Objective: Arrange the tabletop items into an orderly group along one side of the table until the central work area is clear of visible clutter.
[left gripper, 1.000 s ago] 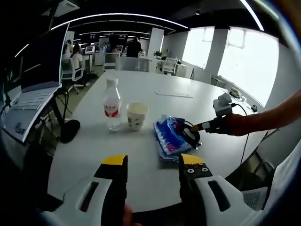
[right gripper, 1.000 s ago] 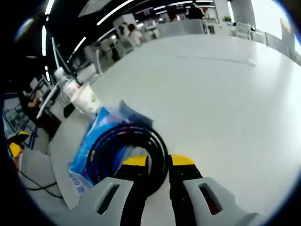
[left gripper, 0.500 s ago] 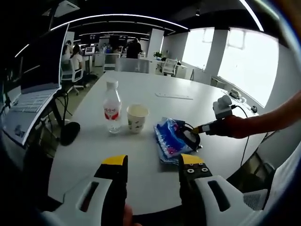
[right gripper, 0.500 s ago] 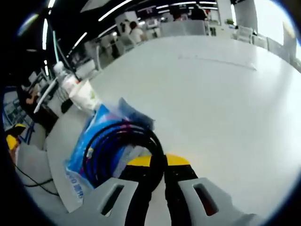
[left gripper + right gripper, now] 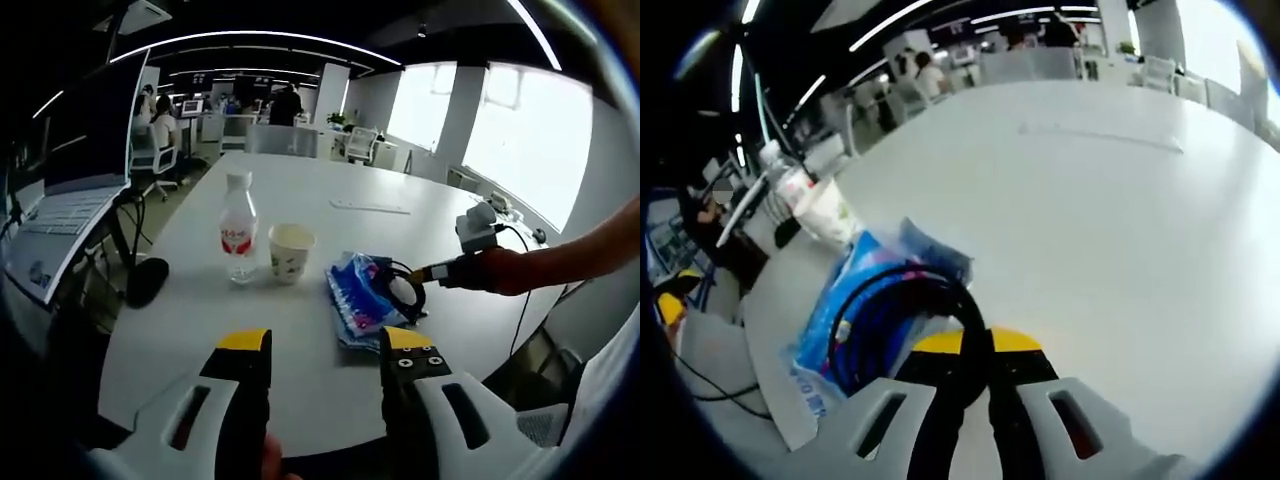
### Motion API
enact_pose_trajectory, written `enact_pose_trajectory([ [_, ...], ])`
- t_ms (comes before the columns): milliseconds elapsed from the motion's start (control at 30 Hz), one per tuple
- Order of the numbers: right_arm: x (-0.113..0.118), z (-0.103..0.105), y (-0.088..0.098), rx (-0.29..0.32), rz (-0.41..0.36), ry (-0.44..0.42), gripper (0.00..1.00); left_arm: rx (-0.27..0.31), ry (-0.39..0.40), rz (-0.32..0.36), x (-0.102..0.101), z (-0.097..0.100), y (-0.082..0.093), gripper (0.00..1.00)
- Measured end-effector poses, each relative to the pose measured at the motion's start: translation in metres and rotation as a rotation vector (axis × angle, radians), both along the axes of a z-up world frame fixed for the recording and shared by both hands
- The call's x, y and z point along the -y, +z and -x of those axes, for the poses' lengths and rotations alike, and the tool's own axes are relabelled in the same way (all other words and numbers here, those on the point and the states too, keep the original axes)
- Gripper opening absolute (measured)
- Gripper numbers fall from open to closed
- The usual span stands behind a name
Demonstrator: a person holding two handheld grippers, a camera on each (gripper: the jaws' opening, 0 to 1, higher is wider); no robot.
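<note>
Right now the black coiled cable (image 5: 902,318) is pinched at its near edge between the yellow-tipped jaws of the right gripper (image 5: 978,345), which are drawn together on the loop with almost no gap left; the coil lies over a blue plastic packet (image 5: 830,330) on the white table (image 5: 1090,210), and in the left gripper view the same cable (image 5: 405,285) sits on the right-hand end of that packet (image 5: 360,300), with the right gripper (image 5: 435,271) reaching in from the right, held by a person's hand (image 5: 495,270); just beside the packet, on its left in the left gripper view, stands a paper cup (image 5: 291,248), upright, and just beside that a clear water bottle (image 5: 238,228) with a red label and white cap, also upright; in the right gripper view the cup (image 5: 825,212) and bottle (image 5: 785,180) stand close together past the far end of the packet; the left gripper (image 5: 318,350) hovers over the near table edge, its jaws set well apart and holding nothing, touching nothing; a flat white strip (image 5: 370,203) lies further out on the table, well apart from the group; off the table's left edge a laptop (image 5: 60,215) stands open on a stand; office chairs and seated people show in the background.
</note>
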State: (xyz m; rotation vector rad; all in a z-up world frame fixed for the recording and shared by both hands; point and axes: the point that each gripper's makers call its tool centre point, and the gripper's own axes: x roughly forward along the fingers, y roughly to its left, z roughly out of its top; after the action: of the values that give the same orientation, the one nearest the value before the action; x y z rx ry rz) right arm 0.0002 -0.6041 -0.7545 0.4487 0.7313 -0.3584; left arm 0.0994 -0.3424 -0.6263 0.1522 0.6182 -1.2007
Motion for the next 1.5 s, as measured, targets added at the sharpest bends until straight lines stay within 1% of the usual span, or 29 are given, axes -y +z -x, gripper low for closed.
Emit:
enact_pose_trajectory([
  [367,-0.002,0.001,0.016,0.043,0.012,-0.008,0.03,-0.001,0.000,0.011,0.002,-0.004,0.002,0.42],
  [500,-0.008,0.003,0.026,0.055,0.027,0.008,0.03,-0.003,-0.003,0.014,0.003,-0.003,0.002,0.42],
  [633,-0.007,0.002,0.032,0.066,0.046,0.023,0.02,-0.008,-0.004,0.020,0.005,-0.004,0.001,0.42],
  [733,-0.009,0.001,0.037,0.075,0.038,0.024,0.02,-0.009,-0.008,0.022,0.006,-0.004,0.001,0.42],
  [800,-0.012,0.000,0.043,0.091,0.037,0.027,0.02,-0.006,-0.015,0.021,0.007,-0.004,0.001,0.42],
  [1133,-0.021,0.000,0.058,0.118,0.051,0.039,0.01,0.003,-0.018,0.033,0.013,-0.013,0.007,0.42],
  [1333,-0.024,0.004,0.069,0.136,0.065,0.040,0.01,0.002,-0.038,0.030,0.017,-0.009,0.007,0.42],
  [1500,-0.025,0.010,0.079,0.156,0.079,0.021,0.01,-0.004,-0.049,0.028,0.018,-0.006,0.005,0.42],
])
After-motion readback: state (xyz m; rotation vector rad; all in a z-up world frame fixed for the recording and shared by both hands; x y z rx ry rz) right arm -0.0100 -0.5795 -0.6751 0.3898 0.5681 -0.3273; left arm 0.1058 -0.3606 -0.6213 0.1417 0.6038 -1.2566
